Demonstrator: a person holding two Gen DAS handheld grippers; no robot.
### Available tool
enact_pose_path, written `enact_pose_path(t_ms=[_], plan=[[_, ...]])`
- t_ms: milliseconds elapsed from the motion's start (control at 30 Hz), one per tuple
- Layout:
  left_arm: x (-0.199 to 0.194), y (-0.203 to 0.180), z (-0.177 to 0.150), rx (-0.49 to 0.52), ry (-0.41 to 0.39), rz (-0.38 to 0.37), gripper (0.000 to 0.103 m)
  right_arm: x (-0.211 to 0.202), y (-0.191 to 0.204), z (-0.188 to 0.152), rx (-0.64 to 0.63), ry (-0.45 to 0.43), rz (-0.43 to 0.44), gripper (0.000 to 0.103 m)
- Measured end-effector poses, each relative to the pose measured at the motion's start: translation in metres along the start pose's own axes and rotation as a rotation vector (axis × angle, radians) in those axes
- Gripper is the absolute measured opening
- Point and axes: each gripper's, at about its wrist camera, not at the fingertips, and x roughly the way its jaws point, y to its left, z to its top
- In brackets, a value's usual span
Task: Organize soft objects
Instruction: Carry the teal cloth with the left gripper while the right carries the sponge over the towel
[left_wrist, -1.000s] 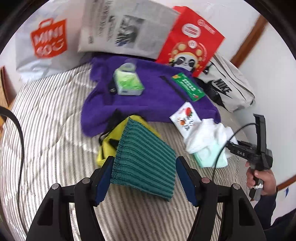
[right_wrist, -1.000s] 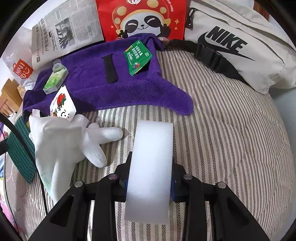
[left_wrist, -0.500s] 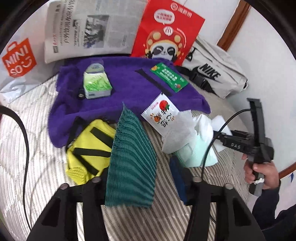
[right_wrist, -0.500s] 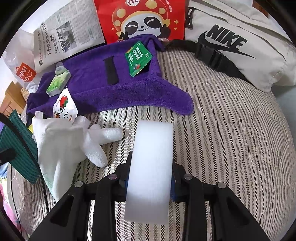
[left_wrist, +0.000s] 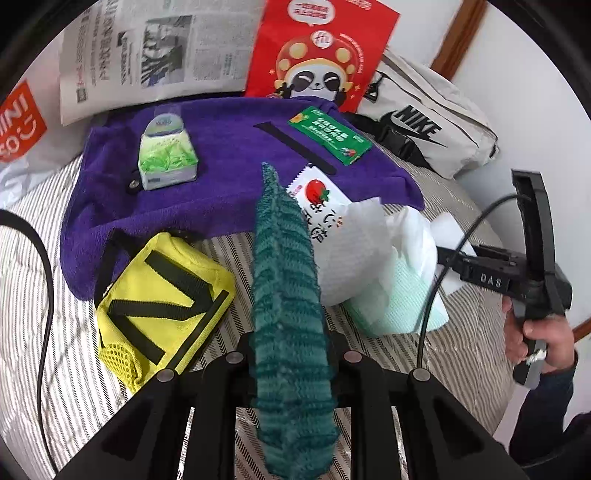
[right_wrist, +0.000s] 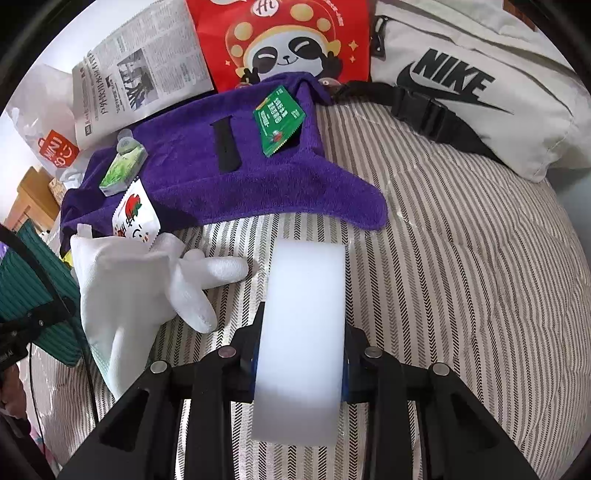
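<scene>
Striped herringbone bedding covers the bed under you, quilted and slightly puffy, and it falls away in a rounded edge toward a white wall on the right. Your left tool is closing on a green ribbed knit cloth, which is bunched between its pads and stands up on edge, fuzzy and narrow. Your right tool is clamped on a smooth white foam block, a flat oblong that lies along the bedding and points away from you. Beside the block lies a soft white glove, its fingers pointing at the foam, just short of it. A thick purple towel lies spread behind, plush, with one corner drooping near the far end of the block. On the towel sit a small tissue pack, a green sachet and a black strap. Against the towel's near edge lies a yellow mesh pouch with black webbing, just beside the knit cloth. A white sachet with a tomato print lies half on the glove. Newspaper, a red panda bag and a pale fabric waist bag line the far side. Open bedding lies to the right of the foam block.
</scene>
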Motion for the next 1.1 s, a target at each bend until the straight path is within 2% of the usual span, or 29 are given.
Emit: enact_pose_path(t_ms=[100,267,500,767,933,1100], plan=[[0.002,0.003,0.000,-0.019,0.002,-0.018,0.019,0.001,0.001,0.000,-0.007,-0.003,-0.002,0.031],[0.004,-0.004,-0.002,0.019,-0.019,0.005,0.018,0.001,-0.001,0.000,-0.003,-0.011,0.014,0.031],[0.003,0.000,-0.004,-0.008,-0.031,-0.009,0.018,0.001,0.004,-0.004,-0.029,-0.044,-0.006,0.032],[0.001,0.007,-0.005,-0.037,-0.027,-0.045,0.018,-0.001,-0.006,-0.002,0.041,-0.032,0.050,0.030],[-0.017,0.007,-0.002,-0.035,-0.063,-0.055,0.018,-0.019,-0.004,0.002,0.011,-0.062,0.010,0.030],[-0.031,0.007,0.003,-0.017,-0.081,-0.045,0.018,-0.039,0.001,0.014,-0.009,-0.109,0.008,0.030]])
